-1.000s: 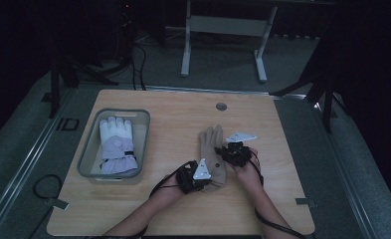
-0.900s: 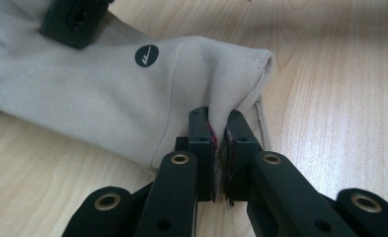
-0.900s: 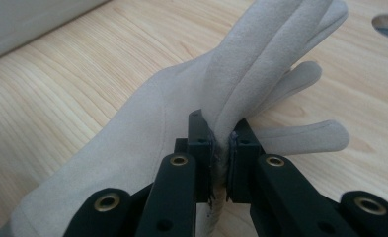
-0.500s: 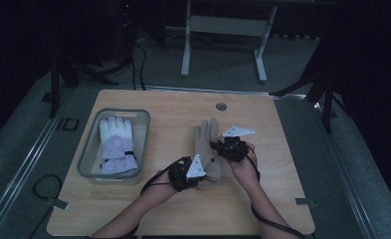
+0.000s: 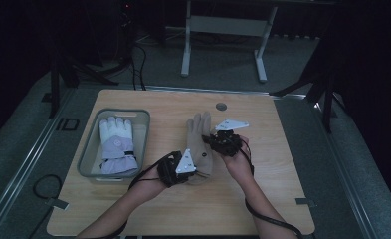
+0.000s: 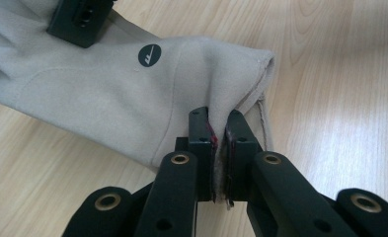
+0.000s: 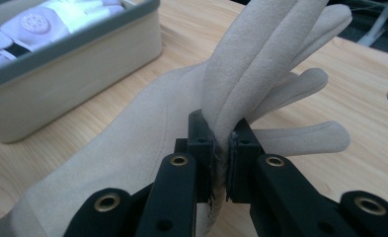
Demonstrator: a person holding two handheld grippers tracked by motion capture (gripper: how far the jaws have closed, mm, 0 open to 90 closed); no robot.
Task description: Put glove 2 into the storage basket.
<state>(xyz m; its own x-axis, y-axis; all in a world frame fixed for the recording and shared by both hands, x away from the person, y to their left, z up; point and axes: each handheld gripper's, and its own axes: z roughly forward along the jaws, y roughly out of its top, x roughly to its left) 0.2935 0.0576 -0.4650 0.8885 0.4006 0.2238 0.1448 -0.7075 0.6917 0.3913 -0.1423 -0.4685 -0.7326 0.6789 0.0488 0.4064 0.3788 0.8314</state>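
high view: going left to right, a grey bin (image 5: 86, 162) holding a white glove (image 5: 116, 144) is sitting by the table's (image 5: 282, 164) left edge. my left claw (image 5: 179, 168) is pinching the cuff of the beige glove (image 5: 199, 144), jaws pressed together on the fabric. my right claw (image 5: 226, 143) is pinching that glove's side near the fingers. bare wood is lying open to the right and towards the far edge.

The beige fleece-like cloth glove (image 6: 107, 98) looks soft and matt, the pale wooden table (image 6: 339, 74) smooth with a slight sheen, the grey plastic bin (image 7: 73, 74) matt, the black grippers' jaws hard and semi-glossy.
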